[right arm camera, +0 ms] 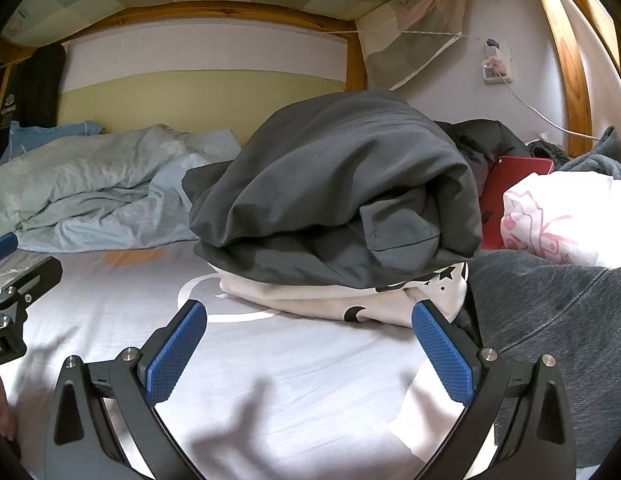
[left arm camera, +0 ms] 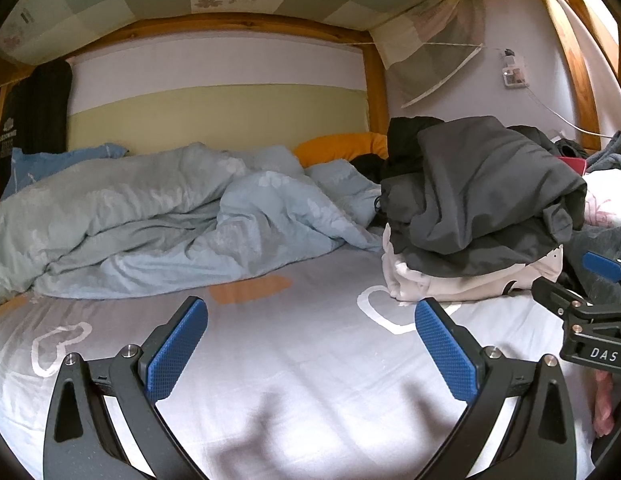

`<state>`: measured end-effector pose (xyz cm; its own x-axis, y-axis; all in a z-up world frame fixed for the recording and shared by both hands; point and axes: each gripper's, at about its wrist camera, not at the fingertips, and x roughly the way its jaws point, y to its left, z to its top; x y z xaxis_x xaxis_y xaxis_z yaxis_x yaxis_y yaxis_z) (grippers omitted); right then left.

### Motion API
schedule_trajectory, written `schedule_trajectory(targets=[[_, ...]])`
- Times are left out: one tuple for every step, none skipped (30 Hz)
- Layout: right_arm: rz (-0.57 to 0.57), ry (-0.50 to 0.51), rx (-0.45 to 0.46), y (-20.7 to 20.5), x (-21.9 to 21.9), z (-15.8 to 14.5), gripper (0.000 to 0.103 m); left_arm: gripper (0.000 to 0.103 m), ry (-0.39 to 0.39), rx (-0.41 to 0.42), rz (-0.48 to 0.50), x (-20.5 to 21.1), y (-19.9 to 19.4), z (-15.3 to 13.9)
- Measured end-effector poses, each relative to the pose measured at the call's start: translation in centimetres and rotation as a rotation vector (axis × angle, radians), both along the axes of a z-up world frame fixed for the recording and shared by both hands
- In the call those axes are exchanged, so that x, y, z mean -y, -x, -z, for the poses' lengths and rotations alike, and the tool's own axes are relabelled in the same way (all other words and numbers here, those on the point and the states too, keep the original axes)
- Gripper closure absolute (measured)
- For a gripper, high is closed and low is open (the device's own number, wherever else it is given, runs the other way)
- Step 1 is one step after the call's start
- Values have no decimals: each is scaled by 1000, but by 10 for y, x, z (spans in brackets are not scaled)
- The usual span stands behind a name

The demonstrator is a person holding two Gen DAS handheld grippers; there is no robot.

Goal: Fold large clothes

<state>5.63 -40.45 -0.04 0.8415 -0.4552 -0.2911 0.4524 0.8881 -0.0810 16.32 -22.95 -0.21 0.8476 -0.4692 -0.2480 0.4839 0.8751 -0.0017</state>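
A folded dark grey garment [right arm camera: 342,184] lies on top of a folded white garment with black moon and star prints [right arm camera: 350,300], stacked on the bed sheet [right arm camera: 270,380]. The stack also shows in the left wrist view [left arm camera: 482,200], at the right. My right gripper [right arm camera: 310,344] is open and empty, just in front of the stack. My left gripper [left arm camera: 310,344] is open and empty over bare sheet, left of the stack. The right gripper also shows at the right edge of the left wrist view [left arm camera: 590,308].
A rumpled light blue duvet [left arm camera: 150,216] fills the back left of the bed. An orange pillow [left arm camera: 342,146] lies behind it. A grey garment [right arm camera: 550,320], a white printed cloth [right arm camera: 550,220] and a red item [right arm camera: 510,176] lie right of the stack. A wooden bed frame [left arm camera: 374,88] surrounds the bed.
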Motion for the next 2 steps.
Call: schedule_trajectory(targets=[[0, -1, 0, 0, 0, 0, 0, 0, 2, -2, 0, 0, 0, 0], [0, 0, -1, 0, 0, 0, 0, 0, 4, -4, 0, -1, 0, 0]])
